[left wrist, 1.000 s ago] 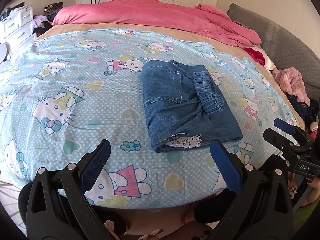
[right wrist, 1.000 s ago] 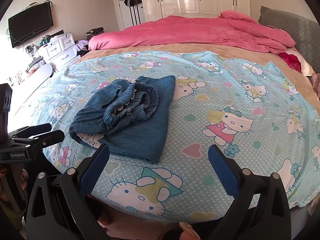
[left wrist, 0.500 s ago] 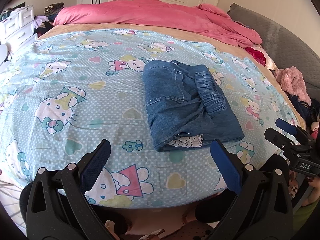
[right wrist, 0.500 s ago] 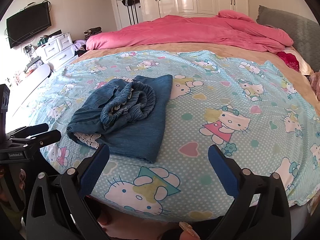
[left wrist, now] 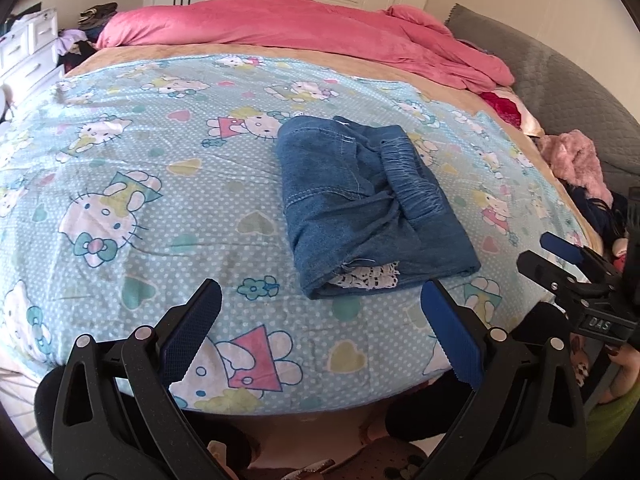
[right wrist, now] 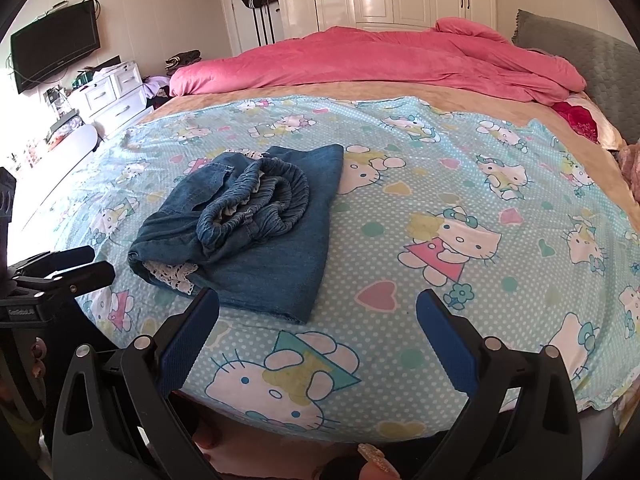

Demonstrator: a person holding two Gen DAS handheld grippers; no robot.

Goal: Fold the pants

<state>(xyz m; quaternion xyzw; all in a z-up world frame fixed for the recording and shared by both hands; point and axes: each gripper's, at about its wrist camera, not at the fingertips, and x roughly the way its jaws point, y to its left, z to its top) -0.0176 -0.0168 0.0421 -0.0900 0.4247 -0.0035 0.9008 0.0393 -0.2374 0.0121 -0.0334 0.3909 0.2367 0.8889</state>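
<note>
One bed (right wrist: 400, 128), largest item on my list, covered by a blue cartoon-cat sheet (left wrist: 160, 200) that reaches the near edge.

One pink duvet (right wrist: 380, 60), heaped along the far side, well apart from the work.

One grey cushion (right wrist: 580, 60) at the far right; a dresser (right wrist: 116, 92) and a wall television (right wrist: 56, 48) off to the left; none of these stands in my way.

One pair of denim pants (left wrist: 360, 208), the task's item, lying on the sheet near the front edge as a compact folded bundle. Elastic waistband (right wrist: 260, 200) bunched on top, white lace trim (right wrist: 172, 274) poking from the near end.

Two tongs. My left gripper (left wrist: 320, 332) hangs at the bed's edge, jaws wide apart, empty. My right gripper (right wrist: 318, 336) likewise, jaws spread, holding nothing, clear of the denim.

Risk, as I judge it: the fold looks done but loose. The puckered waistband could spring the top layer open, and a careless pinch at the lace end would drag the bundle askew or off the edge.
</note>
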